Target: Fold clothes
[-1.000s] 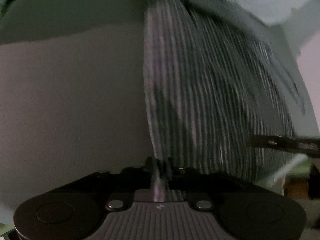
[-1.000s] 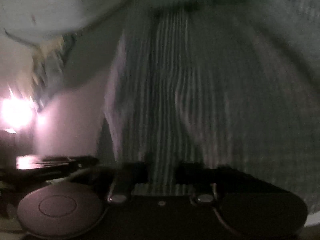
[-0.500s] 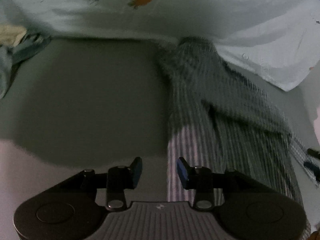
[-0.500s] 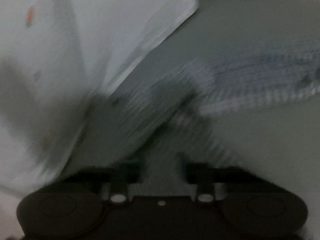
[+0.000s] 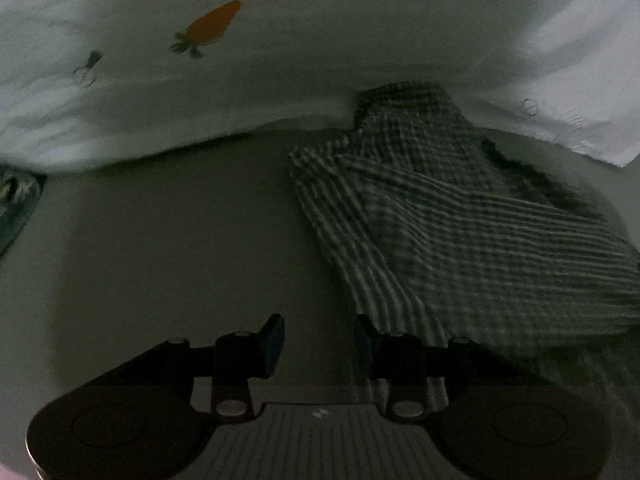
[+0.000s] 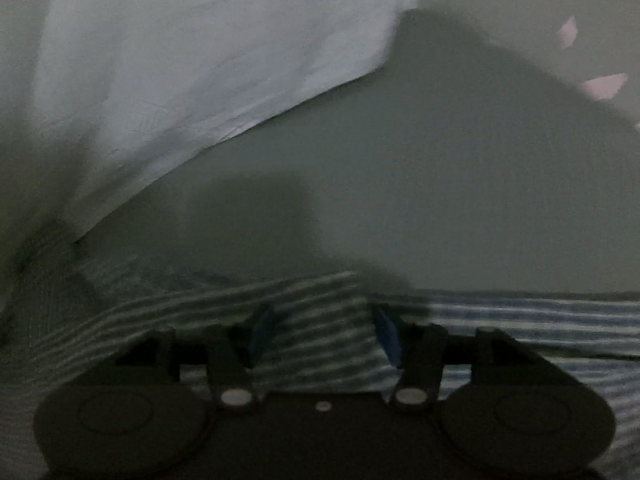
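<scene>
A blue-and-white striped garment [image 5: 460, 232] lies loosely heaped on the grey bed sheet [image 5: 180, 248], right of centre in the left wrist view. My left gripper [image 5: 320, 344] is open and empty just left of its near edge. In the right wrist view the same striped garment [image 6: 320, 332] spreads along the bottom. My right gripper [image 6: 324, 332] is open just above it, holding nothing.
A white quilt with carrot prints [image 5: 208, 52] is bunched along the far side, touching the garment's far end; it also fills the upper left of the right wrist view [image 6: 180, 60]. Other crumpled cloth [image 5: 16, 200] lies at the far left. The light is dim.
Both grippers were shut on the hanging striped garment a second ago. They have opened and let it go, and it now lies on the bed.
</scene>
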